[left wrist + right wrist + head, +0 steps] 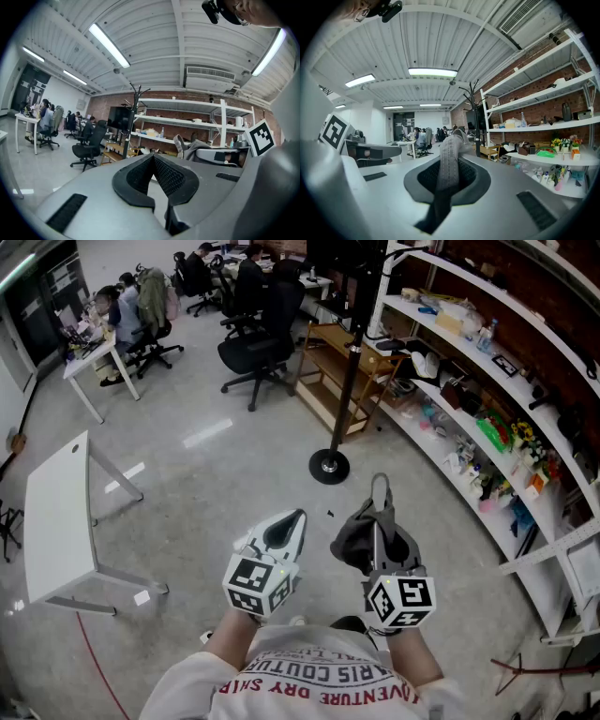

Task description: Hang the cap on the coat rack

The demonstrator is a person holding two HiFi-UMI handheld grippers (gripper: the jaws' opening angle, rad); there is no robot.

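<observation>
The right tongs (pixel 377 554) are gripping the cap (pixel 354 542), nearer the upright coat rack (pixel 352 362) standing well ahead, while the left tongs (pixel 284 532) are idling closed, empty.

White table (pixel 56 521) at left, black office chair (pixel 255 348) beyond, cluttered white shelves (pixel 553 545) along the right.

Head view: high, pitched steeply down at floor (pixel 216 474), mid-range. Gripper views: sat close behind own jaws, aimed forward and up, ceiling (pixel 154 37) filling upper frame (wide-angle, edges bowed). Common to all three: coat rack (pixel 352 381), brick-wall shelves (pixel 178 123), far desk (pixel 94 357).
</observation>
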